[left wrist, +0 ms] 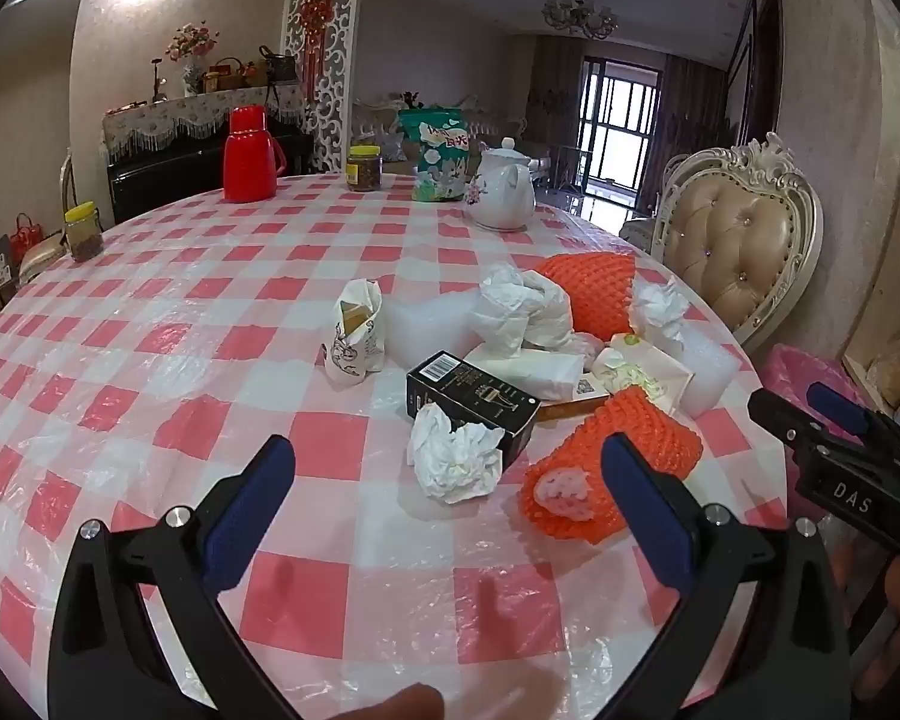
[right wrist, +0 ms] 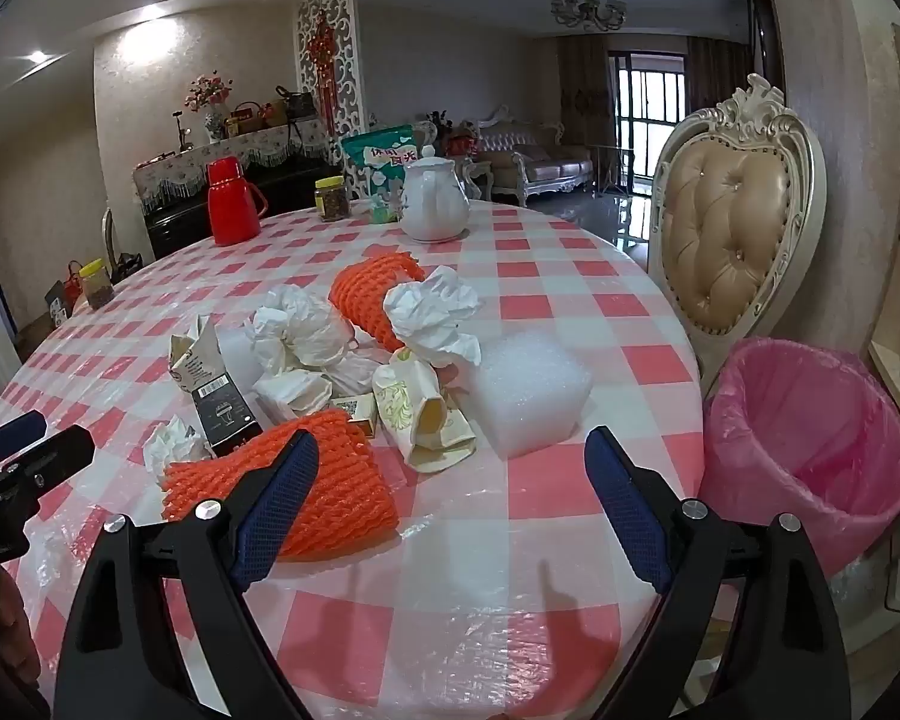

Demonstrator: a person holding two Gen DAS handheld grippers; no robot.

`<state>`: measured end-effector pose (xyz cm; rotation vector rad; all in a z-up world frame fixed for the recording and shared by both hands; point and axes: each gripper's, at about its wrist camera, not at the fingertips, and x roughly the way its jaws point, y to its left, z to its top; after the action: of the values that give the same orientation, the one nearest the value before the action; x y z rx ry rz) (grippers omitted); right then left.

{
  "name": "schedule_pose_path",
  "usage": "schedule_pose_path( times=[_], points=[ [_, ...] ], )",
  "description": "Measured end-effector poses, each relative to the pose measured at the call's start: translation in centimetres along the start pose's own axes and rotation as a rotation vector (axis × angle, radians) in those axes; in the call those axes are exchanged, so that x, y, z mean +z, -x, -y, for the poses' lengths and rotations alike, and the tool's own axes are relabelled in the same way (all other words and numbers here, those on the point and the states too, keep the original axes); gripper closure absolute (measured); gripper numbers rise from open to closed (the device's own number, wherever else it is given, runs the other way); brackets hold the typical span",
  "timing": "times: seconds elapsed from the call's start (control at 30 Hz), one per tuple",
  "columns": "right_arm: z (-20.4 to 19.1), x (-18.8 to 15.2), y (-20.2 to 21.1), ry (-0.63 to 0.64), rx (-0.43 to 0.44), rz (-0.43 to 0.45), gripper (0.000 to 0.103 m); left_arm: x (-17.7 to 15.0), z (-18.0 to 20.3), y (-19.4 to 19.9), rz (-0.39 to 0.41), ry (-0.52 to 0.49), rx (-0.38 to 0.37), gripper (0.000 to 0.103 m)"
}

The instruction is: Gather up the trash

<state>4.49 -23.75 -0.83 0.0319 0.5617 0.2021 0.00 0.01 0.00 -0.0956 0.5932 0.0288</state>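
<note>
Both the left gripper and right gripper gape wide and empty; take the nearest orange net, frame-centre, squarely mid-body, then carry it to the pink bin, right.

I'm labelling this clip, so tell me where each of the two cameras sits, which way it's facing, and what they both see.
Left wrist: sits on the left gripper, angled down over the checked table toward the black box; its open fingers, a fingertip and the right gripper at the right edge show.
Right wrist: sits on the right gripper, angled down toward the white foam block and pink-lined bin; its open fingers and the left gripper at the left edge show.
Shared: the trash pile, red flask, white teapot, padded chair.
</note>
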Motion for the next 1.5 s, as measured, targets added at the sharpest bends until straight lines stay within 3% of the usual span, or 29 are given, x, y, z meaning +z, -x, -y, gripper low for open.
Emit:
schedule_pose_path(
  times=[1.5],
  points=[
    [-0.20,-0.16,-0.08,-0.007,0.009,-0.002,0.018,-0.03,0.09,0.00,-0.006,-0.005,0.005,0.004]
  ],
)
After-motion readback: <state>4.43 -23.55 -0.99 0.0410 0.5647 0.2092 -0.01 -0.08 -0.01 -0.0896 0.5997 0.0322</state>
